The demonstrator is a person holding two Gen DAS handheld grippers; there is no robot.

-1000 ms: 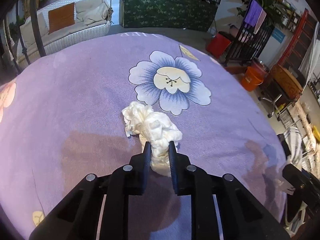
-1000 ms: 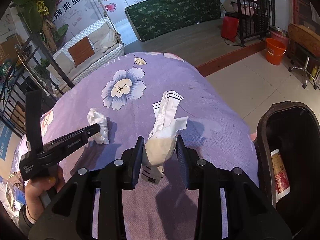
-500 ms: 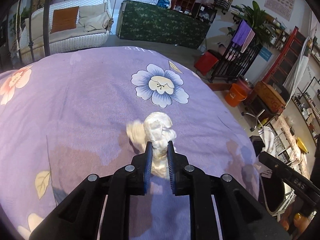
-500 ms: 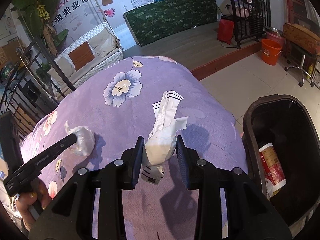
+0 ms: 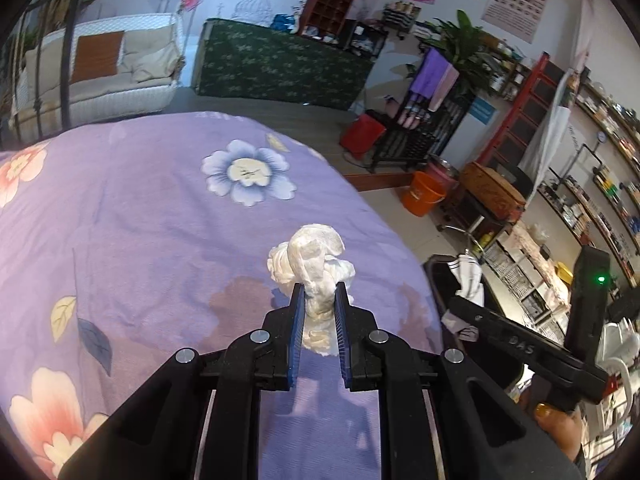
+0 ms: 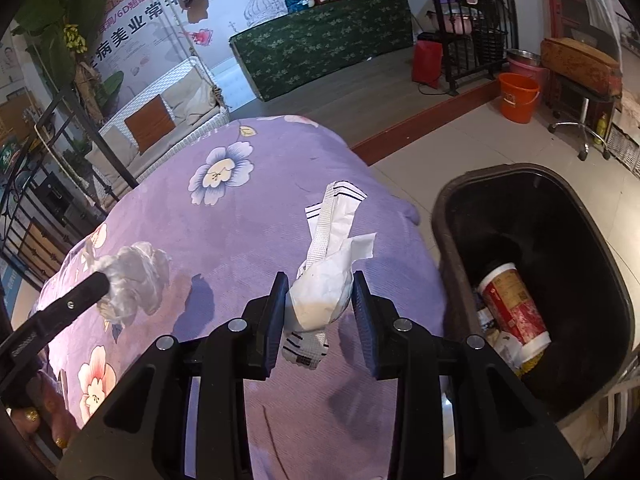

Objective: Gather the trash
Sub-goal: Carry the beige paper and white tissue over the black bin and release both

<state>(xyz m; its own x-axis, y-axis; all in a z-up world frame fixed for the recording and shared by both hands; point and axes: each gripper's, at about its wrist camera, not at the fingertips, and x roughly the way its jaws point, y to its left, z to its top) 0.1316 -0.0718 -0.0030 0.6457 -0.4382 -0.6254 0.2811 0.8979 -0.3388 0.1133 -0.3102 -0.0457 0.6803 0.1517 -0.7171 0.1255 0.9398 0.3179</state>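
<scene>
Trash is in both grippers now. The left gripper (image 5: 318,300) is squeezed tight on a white tissue wad (image 5: 312,264), held up off the purple bed (image 5: 140,220). The right gripper (image 6: 320,300) is partly closed on a crumpled paper wrapper (image 6: 324,292), also up in the air, near the black bin (image 6: 448,208). A red cup (image 6: 510,304) and some scraps already lie in the bin. Both pieces have yet to be dropped in. No other trash shows on the bed, though part of it is hidden.
</scene>
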